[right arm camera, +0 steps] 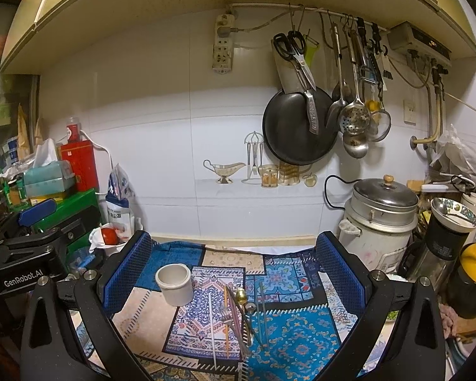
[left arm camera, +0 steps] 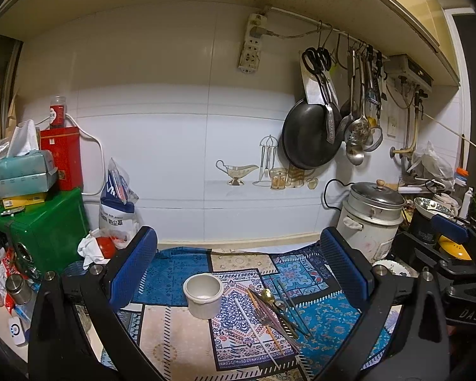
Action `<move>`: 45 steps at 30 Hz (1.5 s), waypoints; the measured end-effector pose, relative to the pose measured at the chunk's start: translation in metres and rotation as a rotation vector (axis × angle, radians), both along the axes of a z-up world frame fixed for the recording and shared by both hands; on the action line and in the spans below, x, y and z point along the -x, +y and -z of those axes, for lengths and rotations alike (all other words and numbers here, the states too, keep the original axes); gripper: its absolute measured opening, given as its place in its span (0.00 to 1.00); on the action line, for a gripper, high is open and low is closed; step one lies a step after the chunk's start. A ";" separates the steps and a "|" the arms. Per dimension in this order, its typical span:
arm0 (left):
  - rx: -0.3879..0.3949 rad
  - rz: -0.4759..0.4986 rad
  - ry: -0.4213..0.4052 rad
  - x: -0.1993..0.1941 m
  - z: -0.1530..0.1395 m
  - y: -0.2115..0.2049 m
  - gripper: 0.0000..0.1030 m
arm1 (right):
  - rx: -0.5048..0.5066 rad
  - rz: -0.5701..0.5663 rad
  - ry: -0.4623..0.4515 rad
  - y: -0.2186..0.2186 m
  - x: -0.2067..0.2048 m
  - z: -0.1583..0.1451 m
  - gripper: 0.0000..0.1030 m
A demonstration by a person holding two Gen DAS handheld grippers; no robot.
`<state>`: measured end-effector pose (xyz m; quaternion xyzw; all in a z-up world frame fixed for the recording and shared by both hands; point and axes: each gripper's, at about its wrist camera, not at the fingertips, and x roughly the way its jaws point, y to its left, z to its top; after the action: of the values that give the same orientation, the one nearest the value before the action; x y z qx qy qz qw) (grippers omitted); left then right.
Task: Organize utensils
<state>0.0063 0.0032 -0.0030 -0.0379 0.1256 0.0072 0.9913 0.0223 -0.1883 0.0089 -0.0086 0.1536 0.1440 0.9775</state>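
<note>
A white ceramic cup (left arm camera: 203,294) stands empty on the patterned blue mat (left arm camera: 174,270); it also shows in the right wrist view (right arm camera: 175,283). Right of it lies a loose pile of utensils (left arm camera: 271,316): chopsticks, a fork and a gold spoon, also in the right wrist view (right arm camera: 238,317). My left gripper (left arm camera: 238,270) is open and empty, raised above the mat with cup and pile between its fingers. My right gripper (right arm camera: 233,266) is open and empty, likewise raised. The right gripper's body shows at the right edge of the left view (left arm camera: 450,241); the left gripper's body shows at the left of the right view (right arm camera: 25,254).
A rice cooker (right arm camera: 380,219) stands at the back right, with a black jar and a yellow kettle (right arm camera: 474,273) beside it. A pan (right arm camera: 298,127), scissors and ladles hang on the wall. A green box (left arm camera: 44,222), tissue pack and red tin crowd the left.
</note>
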 end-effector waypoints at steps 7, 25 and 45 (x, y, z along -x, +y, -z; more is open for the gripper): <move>0.002 0.001 0.001 -0.001 0.001 0.001 1.00 | -0.004 0.001 0.004 -0.001 -0.002 0.000 1.00; -0.003 0.009 -0.002 -0.008 0.003 -0.002 1.00 | -0.004 0.010 0.005 -0.005 -0.004 -0.001 1.00; 0.005 0.003 0.020 -0.012 0.006 0.000 1.00 | 0.000 0.014 0.033 -0.007 -0.009 0.002 1.00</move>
<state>0.0181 0.0035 -0.0087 -0.0401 0.1356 0.0056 0.9899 0.0316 -0.1952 0.0068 -0.0050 0.1697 0.1373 0.9759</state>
